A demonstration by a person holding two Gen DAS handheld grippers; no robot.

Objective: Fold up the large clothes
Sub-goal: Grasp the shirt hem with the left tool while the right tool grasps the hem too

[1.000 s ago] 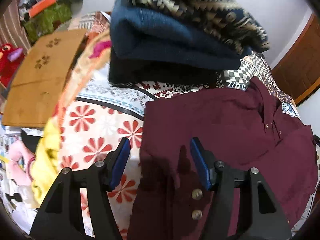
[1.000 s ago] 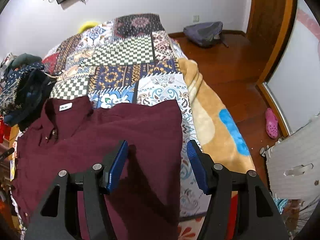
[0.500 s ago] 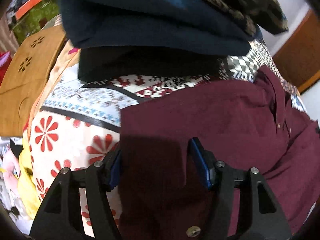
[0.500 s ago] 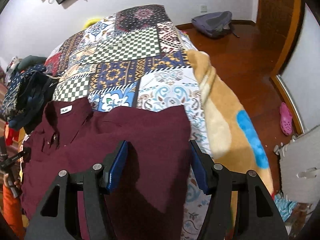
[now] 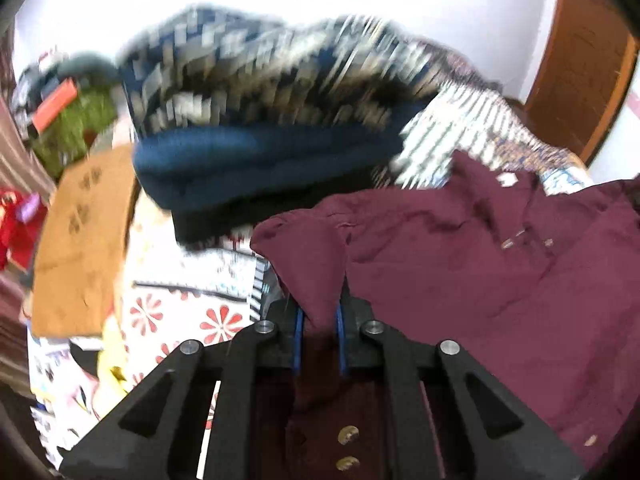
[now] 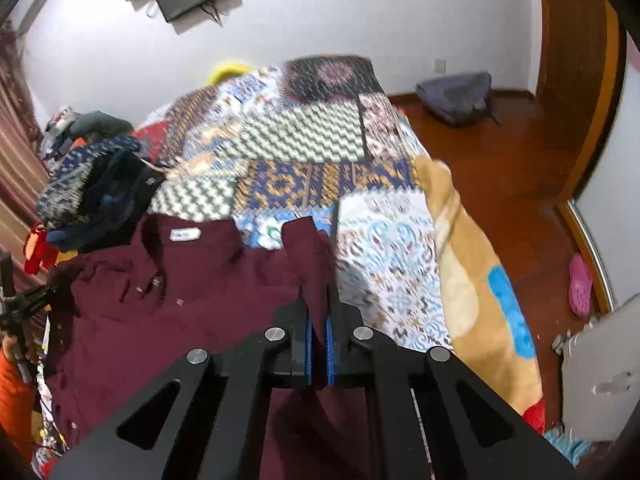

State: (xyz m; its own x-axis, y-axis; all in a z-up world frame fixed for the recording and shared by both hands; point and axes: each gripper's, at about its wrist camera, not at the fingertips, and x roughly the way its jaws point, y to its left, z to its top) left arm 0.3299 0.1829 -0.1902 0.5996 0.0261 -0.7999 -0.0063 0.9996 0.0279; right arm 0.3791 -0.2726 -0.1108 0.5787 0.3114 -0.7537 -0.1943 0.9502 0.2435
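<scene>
Both claws, left (image 5: 319, 330) and right (image 6: 318, 346), pinch the seemingly lifted maroon shirt (image 5: 500, 280).

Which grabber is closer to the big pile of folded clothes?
Left. The left gripper, closing on the maroon shirt, sits just below the pile of folded clothes. The right gripper, shut on the shirt's other edge, is across the shirt from it.

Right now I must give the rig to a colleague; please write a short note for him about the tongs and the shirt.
Left tongs: closing on a pinched corner of the maroon shirt.
Right tongs: shut on the shirt's other corner.
The shirt lies collar-far on the patterned bedspread; both pinched corners are raised off it.
A stack of folded clothes sits beside it.
Done: both corners gripped.
Left: the fold itself.
</scene>
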